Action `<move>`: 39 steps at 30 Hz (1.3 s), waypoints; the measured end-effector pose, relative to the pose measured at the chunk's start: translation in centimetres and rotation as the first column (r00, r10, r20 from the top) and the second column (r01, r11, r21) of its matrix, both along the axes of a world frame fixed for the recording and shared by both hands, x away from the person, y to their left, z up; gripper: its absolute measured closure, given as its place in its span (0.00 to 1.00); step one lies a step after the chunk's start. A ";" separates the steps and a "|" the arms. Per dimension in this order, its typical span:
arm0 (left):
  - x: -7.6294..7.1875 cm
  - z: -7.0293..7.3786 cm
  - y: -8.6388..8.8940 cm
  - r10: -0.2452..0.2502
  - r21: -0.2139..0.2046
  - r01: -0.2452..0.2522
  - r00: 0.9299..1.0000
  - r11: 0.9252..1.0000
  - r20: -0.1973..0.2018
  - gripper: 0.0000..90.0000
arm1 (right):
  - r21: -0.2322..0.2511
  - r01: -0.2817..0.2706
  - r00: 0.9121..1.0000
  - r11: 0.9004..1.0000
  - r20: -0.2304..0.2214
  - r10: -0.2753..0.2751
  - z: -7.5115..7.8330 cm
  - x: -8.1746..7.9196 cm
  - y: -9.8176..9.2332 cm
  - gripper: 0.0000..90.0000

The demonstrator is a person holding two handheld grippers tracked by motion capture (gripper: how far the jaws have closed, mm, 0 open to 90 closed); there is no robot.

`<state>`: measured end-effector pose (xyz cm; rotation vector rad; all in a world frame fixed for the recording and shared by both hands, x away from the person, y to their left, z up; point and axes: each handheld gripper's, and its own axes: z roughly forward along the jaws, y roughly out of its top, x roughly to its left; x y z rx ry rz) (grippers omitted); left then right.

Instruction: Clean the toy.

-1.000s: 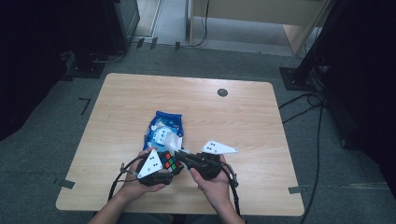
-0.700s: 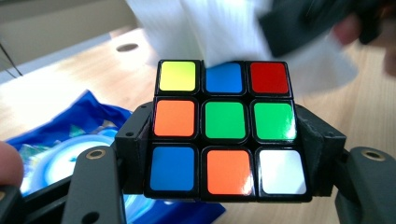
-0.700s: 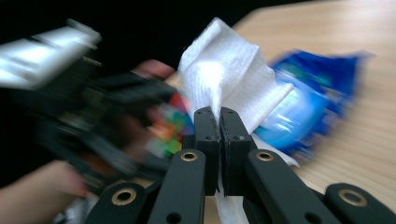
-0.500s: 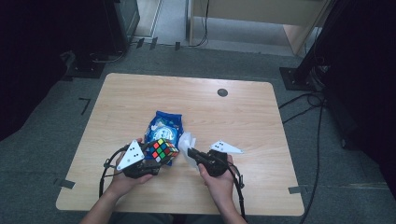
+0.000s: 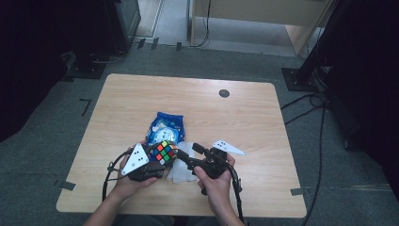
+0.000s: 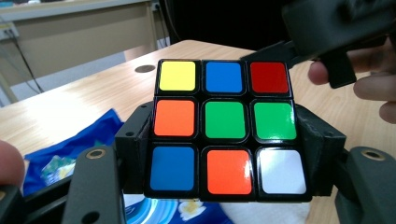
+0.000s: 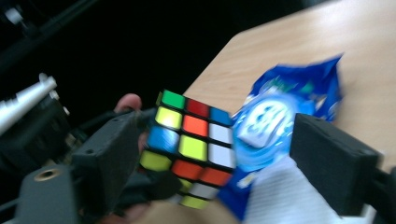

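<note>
Bright puzzle cube [image 6: 224, 127] squeezed tight in the left claw [image 5: 157, 160], up off the tabletop [image 5: 141, 94] over a blue snack bag [image 5: 165, 127], likely so the wide-apart right claw [image 5: 190, 153] can turn a side.

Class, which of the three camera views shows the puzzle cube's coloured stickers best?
The left gripper view: the puzzle cube faces the camera squarely, sharp, all nine stickers legible, clamped by the left hand-held gripper. The right gripper view shows it angled and blurred; the high view shows it small.
</note>
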<state>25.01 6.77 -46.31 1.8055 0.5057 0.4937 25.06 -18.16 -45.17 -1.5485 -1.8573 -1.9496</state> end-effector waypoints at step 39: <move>2.3 -0.5 3.8 0.203 -0.033 -0.209 0.970 0.977 -0.133 0.19 | -0.614 0.369 0.928 0.698 0.202 -0.313 -4.9 4.4 -5.2 0.38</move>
